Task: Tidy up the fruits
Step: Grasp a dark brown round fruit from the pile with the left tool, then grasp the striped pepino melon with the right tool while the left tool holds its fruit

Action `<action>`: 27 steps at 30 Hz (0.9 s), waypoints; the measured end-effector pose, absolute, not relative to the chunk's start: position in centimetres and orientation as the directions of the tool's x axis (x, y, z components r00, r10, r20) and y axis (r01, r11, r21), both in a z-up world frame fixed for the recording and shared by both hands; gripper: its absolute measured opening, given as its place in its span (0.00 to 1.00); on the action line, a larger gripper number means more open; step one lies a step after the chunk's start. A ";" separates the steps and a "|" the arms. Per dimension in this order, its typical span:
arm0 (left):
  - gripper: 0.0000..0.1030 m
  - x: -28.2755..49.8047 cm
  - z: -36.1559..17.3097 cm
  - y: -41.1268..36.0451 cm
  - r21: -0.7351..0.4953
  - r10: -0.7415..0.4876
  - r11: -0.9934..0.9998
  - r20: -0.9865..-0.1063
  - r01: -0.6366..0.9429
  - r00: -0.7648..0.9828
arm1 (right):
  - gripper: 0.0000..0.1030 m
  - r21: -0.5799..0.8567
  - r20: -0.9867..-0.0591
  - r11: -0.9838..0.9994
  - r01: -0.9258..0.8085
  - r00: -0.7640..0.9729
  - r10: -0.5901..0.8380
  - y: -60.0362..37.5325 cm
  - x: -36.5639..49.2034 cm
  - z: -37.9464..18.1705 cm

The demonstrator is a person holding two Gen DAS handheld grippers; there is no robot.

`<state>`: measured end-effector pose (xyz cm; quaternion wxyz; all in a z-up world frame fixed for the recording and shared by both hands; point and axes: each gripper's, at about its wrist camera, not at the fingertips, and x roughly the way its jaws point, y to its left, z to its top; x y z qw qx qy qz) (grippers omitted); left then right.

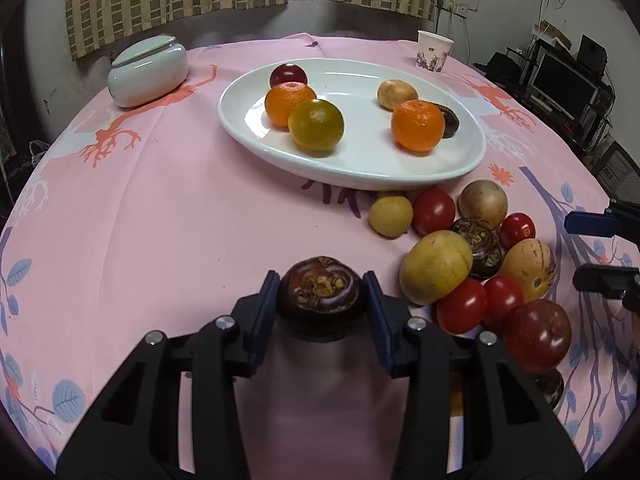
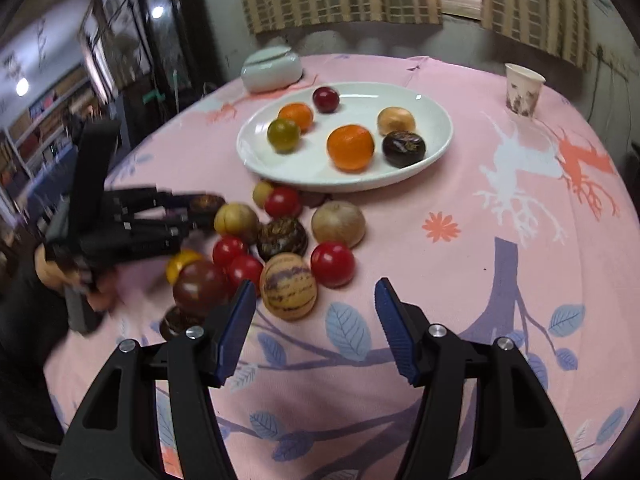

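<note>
The left tongs (image 1: pixel 322 298) are clamped on a dark brown water chestnut (image 1: pixel 321 296), both blue pads pressed against its sides, low over the pink patterned cloth of the table (image 1: pixel 160 220). In the right wrist view these same tongs appear blurred at about 9 o'clock, with a person's hand (image 2: pixel 60 276) behind them.

The right tongs (image 2: pixel 316 316) stand moderately apart with nothing between the pads, only cloth showing in the gap. Their tips also show at 3 o'clock at the edge of the left wrist view.

At 12 o'clock from the left tongs sits a white oval plate (image 1: pixel 360 168). It carries a dark red plum (image 1: pixel 289 75), two oranges (image 1: pixel 289 103), a greenish orange (image 1: pixel 316 130), a small tan fruit (image 1: pixel 396 95) and another dark chestnut (image 2: pixel 403 149).

The loose pile of fruit (image 1: pixel 476 264) lies on the cloth at about 2 o'clock from the held chestnut, just below the plate's near rim. It holds several red cherry tomatoes (image 1: pixel 433 211), a yellow fruit (image 1: pixel 436 267), a striped pale melon-like fruit (image 2: pixel 288 292), a large red-brown plum (image 1: pixel 538 335), a round tan fruit (image 1: pixel 483 204) and more dark chestnuts (image 1: pixel 478 248). In the right wrist view the striped fruit lies just beyond the left pad of the right tongs, at about 11 o'clock.

A pale green lidded jar (image 1: pixel 148 72) stands at 10 o'clock beyond the plate, and a paper cup (image 1: pixel 434 51) at 1 o'clock near the far edge.
</note>
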<state>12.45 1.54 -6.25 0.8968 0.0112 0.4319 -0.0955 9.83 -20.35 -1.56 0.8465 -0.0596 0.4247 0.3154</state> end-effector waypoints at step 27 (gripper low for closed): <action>0.42 11.9 -6.2 1.7 -0.072 -0.174 0.979 -0.776 0.190 0.607 | 0.61 0.109 -0.800 0.834 -0.541 0.450 0.397 -17.7 10.6 -5.2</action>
